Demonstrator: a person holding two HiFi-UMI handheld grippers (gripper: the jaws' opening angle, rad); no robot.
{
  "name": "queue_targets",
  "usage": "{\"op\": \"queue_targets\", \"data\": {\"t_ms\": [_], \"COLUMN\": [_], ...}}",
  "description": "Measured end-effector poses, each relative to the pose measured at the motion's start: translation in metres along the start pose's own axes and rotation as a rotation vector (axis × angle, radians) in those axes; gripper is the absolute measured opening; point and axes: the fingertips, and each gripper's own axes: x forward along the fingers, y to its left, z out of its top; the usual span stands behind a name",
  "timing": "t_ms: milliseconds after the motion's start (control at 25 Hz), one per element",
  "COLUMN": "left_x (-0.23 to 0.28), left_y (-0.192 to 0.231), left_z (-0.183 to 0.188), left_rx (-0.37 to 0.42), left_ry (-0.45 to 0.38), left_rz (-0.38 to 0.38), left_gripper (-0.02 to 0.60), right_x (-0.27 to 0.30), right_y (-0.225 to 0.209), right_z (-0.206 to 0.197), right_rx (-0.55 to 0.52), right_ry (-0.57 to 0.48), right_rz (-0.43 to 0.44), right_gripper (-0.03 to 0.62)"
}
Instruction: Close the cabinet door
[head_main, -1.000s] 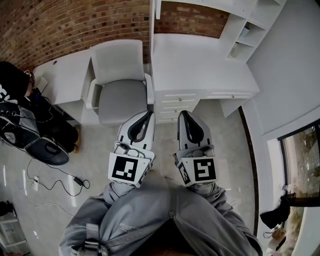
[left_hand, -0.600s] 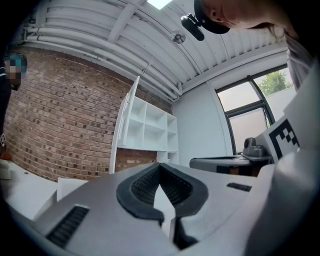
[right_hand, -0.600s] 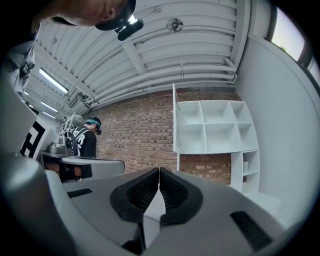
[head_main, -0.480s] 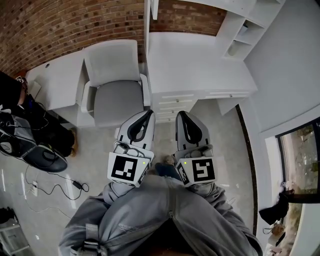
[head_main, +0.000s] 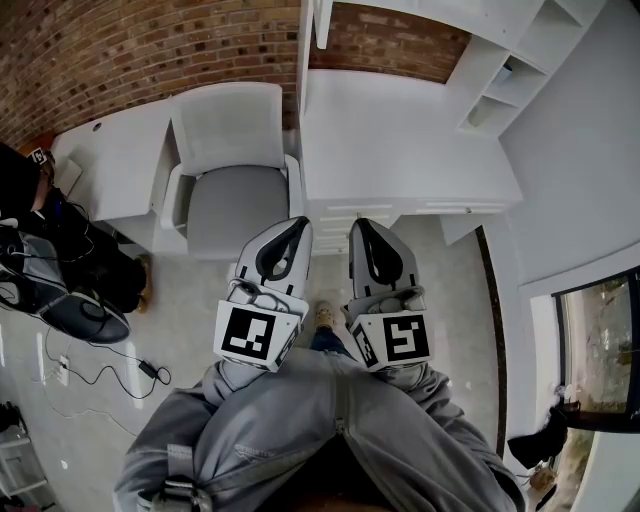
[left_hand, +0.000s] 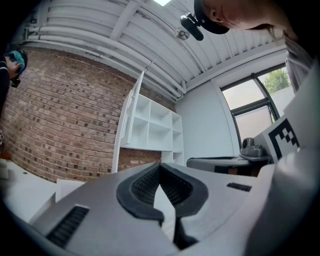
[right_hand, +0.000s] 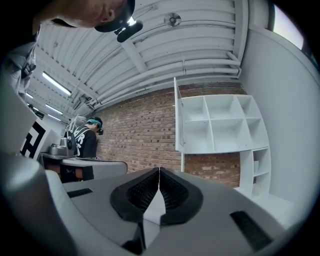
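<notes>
Grippers in grey plastic, one in each hand of a person in grey sleeves, point level toward a long white desk (head_main: 400, 130) set against a red brick wall (head_main: 130, 50). The left gripper (head_main: 300, 223) and the right gripper (head_main: 357, 226) hang side by side, close but apart, just short of the desk's drawer front (head_main: 345, 212). Each has its ribbed black jaws pressed together at the tips with nothing between them, as each gripper's own view shows: left gripper (left_hand: 160, 165), right gripper (right_hand: 159, 170). Above the desk hangs a white cabinet of square compartments (right_hand: 220, 125). Its flat white cabinet door (right_hand: 177, 120) stands swung out from the cabinet's left side, above the desk's left end, with its thin edge turned toward the room. It is well apart from both grippers. A pale grey armchair with white arms (head_main: 235, 170) sits just left of the desk, touching its end. Farther left of the desk, beyond the chair, a bystander in a black top (right_hand: 85, 140) stands near the brick wall.
</notes>
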Motion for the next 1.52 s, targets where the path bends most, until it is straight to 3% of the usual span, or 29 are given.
{"op": "queue_targets", "data": {"t_ms": [720,1520], "left_x": [0.109,0.182], "left_y": [0.048,0.077], "left_z": [-0.007,-0.018], "left_rx": [-0.006,-0.003], "left_ry": [0.018,0.017], "left_rz": [0.09,0.211], "left_gripper": [0.006,0.006], "right_x": [0.107,0.182], "right_y": [-0.069,-0.126], "right_z": [-0.015,-0.032], "right_rx": [0.028,0.068], "right_ry": [0.0,-0.012], "right_rz": [0.107,0.223], "right_gripper": [0.028,0.028]}}
